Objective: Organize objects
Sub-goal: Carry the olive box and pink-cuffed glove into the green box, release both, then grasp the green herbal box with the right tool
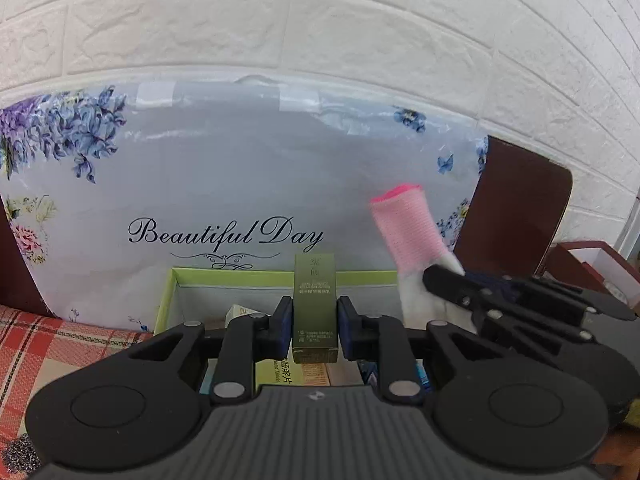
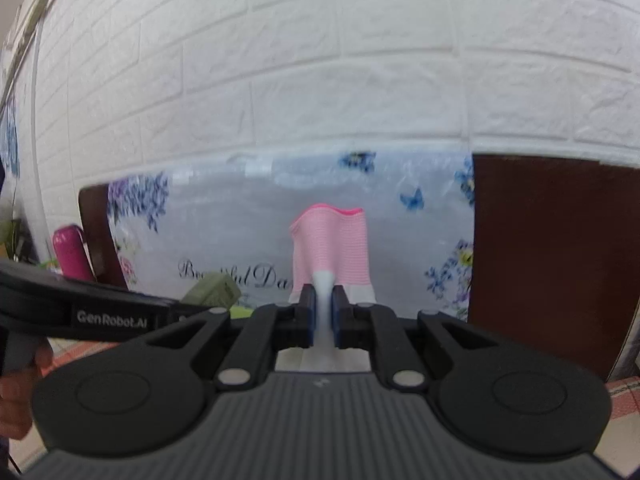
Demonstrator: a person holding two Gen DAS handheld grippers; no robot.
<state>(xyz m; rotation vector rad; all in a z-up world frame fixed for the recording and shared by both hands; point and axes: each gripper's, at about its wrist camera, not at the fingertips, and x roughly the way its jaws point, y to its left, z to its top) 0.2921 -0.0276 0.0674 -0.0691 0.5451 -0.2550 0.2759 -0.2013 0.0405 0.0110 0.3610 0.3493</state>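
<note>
My left gripper (image 1: 314, 326) is shut on a tall olive-green carton (image 1: 314, 300), held upright above a green-rimmed open box (image 1: 176, 284). The carton also shows in the right wrist view (image 2: 214, 289), with the left gripper's body (image 2: 92, 312) beside it. My right gripper (image 2: 321, 314) is shut on a pink and white sock (image 2: 330, 244), which stands up from the jaws. In the left wrist view the sock (image 1: 404, 228) and the right gripper (image 1: 460, 284) are to the right of the carton.
The green-rimmed box holds several small packages (image 1: 276, 374). A floral "Beautiful Day" bag (image 1: 224, 184) leans on the white brick wall. A dark brown board (image 2: 560, 260) stands right. A red box (image 1: 592, 264) is far right. A magenta bottle (image 2: 70, 252) is left. The cloth is red plaid (image 1: 48, 344).
</note>
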